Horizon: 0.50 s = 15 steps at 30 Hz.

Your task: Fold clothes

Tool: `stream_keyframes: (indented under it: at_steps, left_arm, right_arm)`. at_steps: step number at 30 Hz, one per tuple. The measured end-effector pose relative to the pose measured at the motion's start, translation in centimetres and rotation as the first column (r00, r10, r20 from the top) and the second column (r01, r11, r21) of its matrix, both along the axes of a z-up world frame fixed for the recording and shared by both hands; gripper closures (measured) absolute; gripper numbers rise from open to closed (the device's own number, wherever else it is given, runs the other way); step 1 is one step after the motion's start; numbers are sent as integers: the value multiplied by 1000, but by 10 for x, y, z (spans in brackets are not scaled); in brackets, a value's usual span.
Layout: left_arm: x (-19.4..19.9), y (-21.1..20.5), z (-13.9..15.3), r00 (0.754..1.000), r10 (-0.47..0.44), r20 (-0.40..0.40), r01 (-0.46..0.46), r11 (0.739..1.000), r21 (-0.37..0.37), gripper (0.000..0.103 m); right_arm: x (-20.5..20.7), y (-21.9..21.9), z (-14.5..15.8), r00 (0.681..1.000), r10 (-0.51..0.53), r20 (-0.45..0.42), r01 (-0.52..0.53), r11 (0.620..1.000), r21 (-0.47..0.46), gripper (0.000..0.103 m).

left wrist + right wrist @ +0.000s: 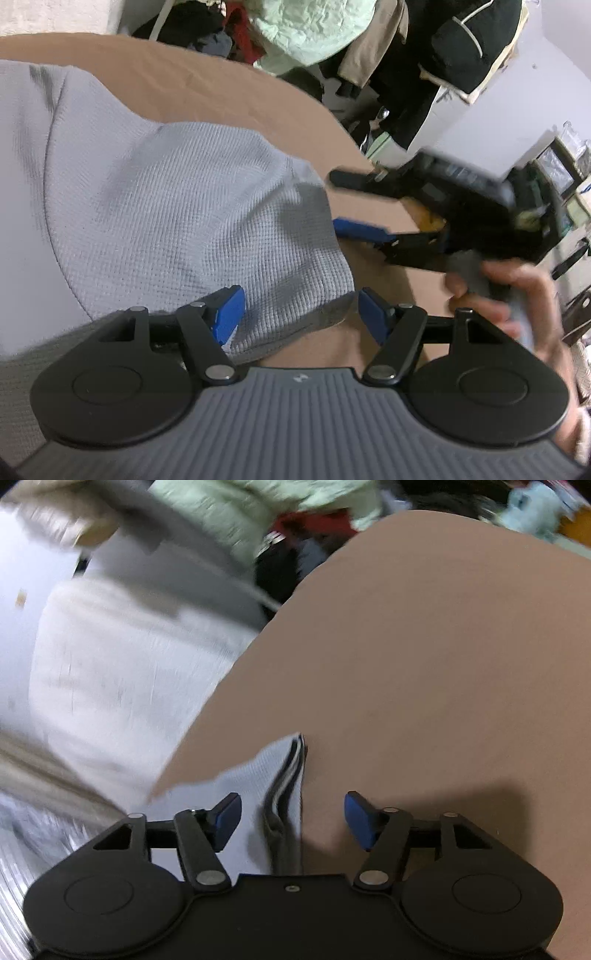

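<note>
With both jaws gaping and gripping nothing, my left hand-held gripper (299, 314) and right hand-held gripper (293, 819) straddle the pale grey waffle-knit garment (166, 206); a careless pinch on the tan bench (443, 664) could catch one layer only and spoil the fold.

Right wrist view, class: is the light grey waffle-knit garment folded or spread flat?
Folded, at least here. The light grey waffle-knit garment shows several stacked layers along its edge on the brown table, between the open right gripper.

Beyond your brown tabletop (207, 92) sits a jumbled heap of clothes (229, 37) — a pale green quilted piece (306, 29) and dark coats (461, 55) hang above it. To your right there's a white wall (524, 92); the rest is blurred.
</note>
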<state>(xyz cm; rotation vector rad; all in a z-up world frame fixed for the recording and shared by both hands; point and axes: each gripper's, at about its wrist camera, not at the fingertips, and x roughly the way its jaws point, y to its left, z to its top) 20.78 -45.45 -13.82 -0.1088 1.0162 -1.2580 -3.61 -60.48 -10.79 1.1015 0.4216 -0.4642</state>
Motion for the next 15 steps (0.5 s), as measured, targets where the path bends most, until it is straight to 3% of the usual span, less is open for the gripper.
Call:
stream_keyframes:
  at_steps: [2,5,6,7,8,9,12,15]
  left_arm:
    - [2,10,5,999,38,-11,-39,999,-28,36]
    - [4,36,19,992,118,40,-116,992,-51,36]
    - [6,44,23,987,145,68,-142,989,-41,36]
    - [7,51,27,981,171,95,-168,985,-33,36]
    - [9,56,30,975,189,116,-188,982,-22,36]
    - [11,60,31,972,198,129,-199,980,-8,36]
    - [15,68,34,963,218,157,-224,974,17,36]
    - [14,65,28,968,202,150,-209,977,35,35]
  right_arm:
    - [13,-1,-5,997,74,12,-74,997,-24,33]
    - [38,-2,-15,991,111,69,-108,993,-45,33]
    - [50,1,-12,993,115,29,-111,989,-96,33]
    - [63,5,-8,993,116,-11,-116,982,-147,41]
    - [73,8,-4,992,112,-55,-121,973,-199,85]
    - [76,14,3,991,94,-95,-116,960,-255,93]
    - [71,20,31,998,17,-54,-37,916,-400,96]
    - [70,14,38,998,-1,-60,-23,917,-399,96]
